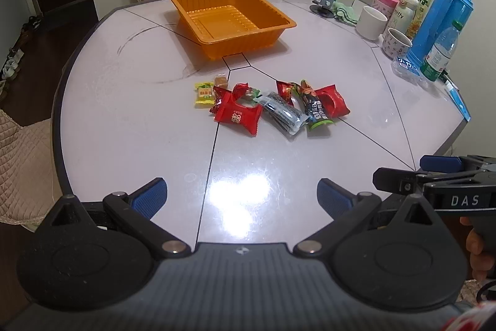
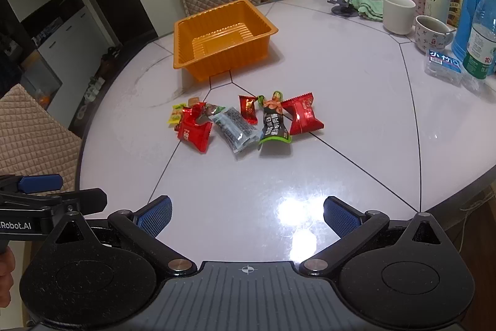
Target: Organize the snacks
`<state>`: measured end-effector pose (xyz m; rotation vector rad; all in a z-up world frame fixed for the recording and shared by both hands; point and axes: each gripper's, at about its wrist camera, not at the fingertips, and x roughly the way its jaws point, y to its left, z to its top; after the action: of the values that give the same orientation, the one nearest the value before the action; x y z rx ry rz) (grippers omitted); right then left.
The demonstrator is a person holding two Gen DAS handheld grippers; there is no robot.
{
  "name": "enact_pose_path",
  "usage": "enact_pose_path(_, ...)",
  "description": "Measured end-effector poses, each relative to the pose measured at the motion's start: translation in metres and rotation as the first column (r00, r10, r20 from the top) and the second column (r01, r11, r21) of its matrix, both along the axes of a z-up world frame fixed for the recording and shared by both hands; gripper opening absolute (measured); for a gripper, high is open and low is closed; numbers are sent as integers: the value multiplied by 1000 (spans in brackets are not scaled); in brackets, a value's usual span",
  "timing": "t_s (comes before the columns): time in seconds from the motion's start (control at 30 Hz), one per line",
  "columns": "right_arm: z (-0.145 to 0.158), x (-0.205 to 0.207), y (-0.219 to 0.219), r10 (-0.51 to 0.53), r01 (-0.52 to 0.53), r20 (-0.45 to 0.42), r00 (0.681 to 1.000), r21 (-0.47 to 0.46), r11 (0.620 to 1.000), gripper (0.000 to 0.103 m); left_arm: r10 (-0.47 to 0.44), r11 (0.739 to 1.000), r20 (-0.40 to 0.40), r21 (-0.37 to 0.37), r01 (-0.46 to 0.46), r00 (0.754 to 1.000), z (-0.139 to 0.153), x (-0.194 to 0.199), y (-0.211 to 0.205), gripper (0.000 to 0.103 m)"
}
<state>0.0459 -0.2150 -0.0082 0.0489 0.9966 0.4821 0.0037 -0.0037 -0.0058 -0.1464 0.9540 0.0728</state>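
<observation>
I see the round white glossy table [image 1: 124, 120] bearing an empty orange ribbed plastic tray [image 1: 231, 17]; near it, a cluster of wrapped snacks [image 1: 269, 107], perhaps nine. My left gripper [image 1: 241, 197] and right gripper [image 2: 247, 214] hover wide apart, holding nothing.

Each fisheye is mounted behind its own gripper and angled down over the table [image 1: 124, 114] from the near edge. The snack pile [image 1: 266, 106] and orange tray [image 1: 229, 20] are shared; each view catches the other gripper at its side.
</observation>
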Motion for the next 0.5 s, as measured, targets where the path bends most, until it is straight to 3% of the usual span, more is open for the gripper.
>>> enact_pose_path(0.5, 1, 10, 5, 17, -17, -5, 1000, -2, 1000, 103, 14, 1000, -8, -5, -14, 1000, 3, 6, 4, 103)
